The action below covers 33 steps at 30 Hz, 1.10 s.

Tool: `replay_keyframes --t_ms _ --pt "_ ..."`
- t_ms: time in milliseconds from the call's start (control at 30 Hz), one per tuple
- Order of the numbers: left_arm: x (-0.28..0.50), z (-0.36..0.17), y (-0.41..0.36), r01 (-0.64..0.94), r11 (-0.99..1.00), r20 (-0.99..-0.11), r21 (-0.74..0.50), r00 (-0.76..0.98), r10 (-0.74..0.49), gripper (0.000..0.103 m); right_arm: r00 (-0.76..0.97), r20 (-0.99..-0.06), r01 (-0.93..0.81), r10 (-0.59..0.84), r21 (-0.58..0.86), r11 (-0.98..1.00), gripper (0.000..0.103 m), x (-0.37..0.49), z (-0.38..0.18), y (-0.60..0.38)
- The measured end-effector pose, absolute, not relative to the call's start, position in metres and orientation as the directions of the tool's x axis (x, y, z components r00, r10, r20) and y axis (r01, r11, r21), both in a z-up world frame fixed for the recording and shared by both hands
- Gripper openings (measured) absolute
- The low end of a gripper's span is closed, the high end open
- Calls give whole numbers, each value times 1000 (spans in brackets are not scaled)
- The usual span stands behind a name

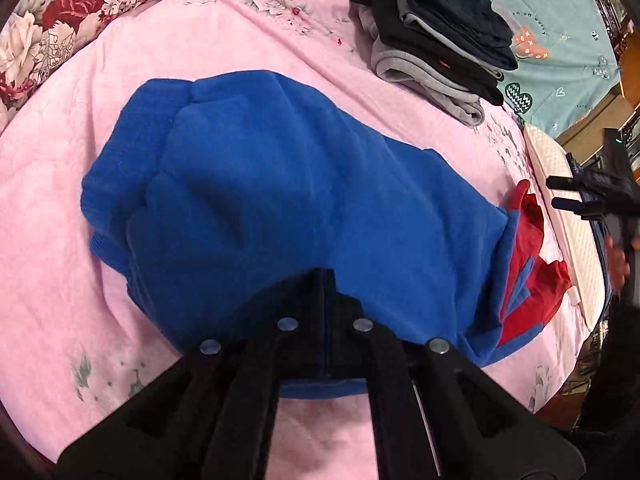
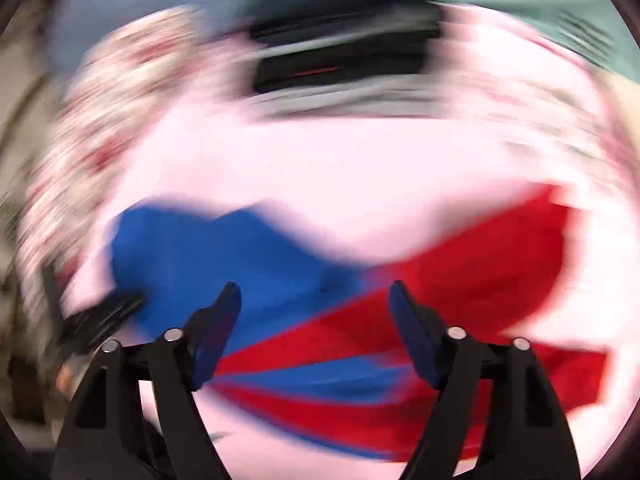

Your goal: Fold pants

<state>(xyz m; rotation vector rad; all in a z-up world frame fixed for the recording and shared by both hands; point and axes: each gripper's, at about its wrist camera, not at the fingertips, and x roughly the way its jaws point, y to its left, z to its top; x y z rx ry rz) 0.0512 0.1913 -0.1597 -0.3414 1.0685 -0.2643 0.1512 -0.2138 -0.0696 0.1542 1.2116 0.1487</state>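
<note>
The pants [image 1: 280, 184] are blue fleece with red and blue striped parts [image 1: 528, 280], lying bunched on the pink bedspread [image 1: 60, 208]. My left gripper [image 1: 327, 280] is shut on a fold of the blue fabric at its near edge. My right gripper [image 2: 316, 296] is open and empty, hovering above the pants [image 2: 224, 252] where blue meets the red part [image 2: 480, 264]; this view is motion-blurred. The right gripper also shows in the left wrist view [image 1: 568, 194], at the right edge beside the bed.
A stack of folded dark and grey clothes [image 1: 436, 40] sits at the far side of the bed, also in the right wrist view [image 2: 340, 56]. A floral quilt [image 1: 52, 20] lies far left. A teal sheet [image 1: 560, 20] lies beyond the stack.
</note>
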Motion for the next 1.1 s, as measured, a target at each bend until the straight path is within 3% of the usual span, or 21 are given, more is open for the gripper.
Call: replay_keyframes --t_ms 100,233,367,400,433,467,500,533,833,933,1100 --pt "49 -158 187 62 928 -810 -367 469 -352 2 262 -958 185 114 166 969 77 195 -87 -272" --pt "46 -156 184 78 937 -809 -340 484 -333 2 177 -977 306 117 168 937 77 226 -109 -294" --pt "45 -157 187 95 932 -800 -349 487 -349 2 105 -994 360 42 77 930 76 245 -136 -295" --pt "45 -157 188 96 929 -797 -358 486 -358 2 89 -995 376 41 72 924 71 246 -144 -297" --pt "45 -158 189 98 926 -794 -366 486 -365 2 83 -995 384 48 77 920 52 246 -149 -299" --pt "45 -158 190 100 924 -793 -370 485 -370 2 95 -995 388 32 66 919 42 243 -150 -302" --pt "46 -158 190 102 922 -792 -373 483 -374 2 136 -990 379 36 86 921 11 238 -144 -303" --pt "46 -158 190 102 922 -792 -374 481 -375 2 160 -986 366 49 105 925 4 232 -139 -304" --pt "48 -153 180 135 945 -822 -298 467 -326 2 514 -848 277 129 307 911 4 76 -27 -362" --pt "49 -152 179 137 951 -835 -278 455 -310 2 527 -838 308 139 341 888 4 25 -49 -382" --pt "49 -148 174 144 963 -861 -227 432 -267 2 428 -882 388 198 377 841 7 -17 -137 -405"
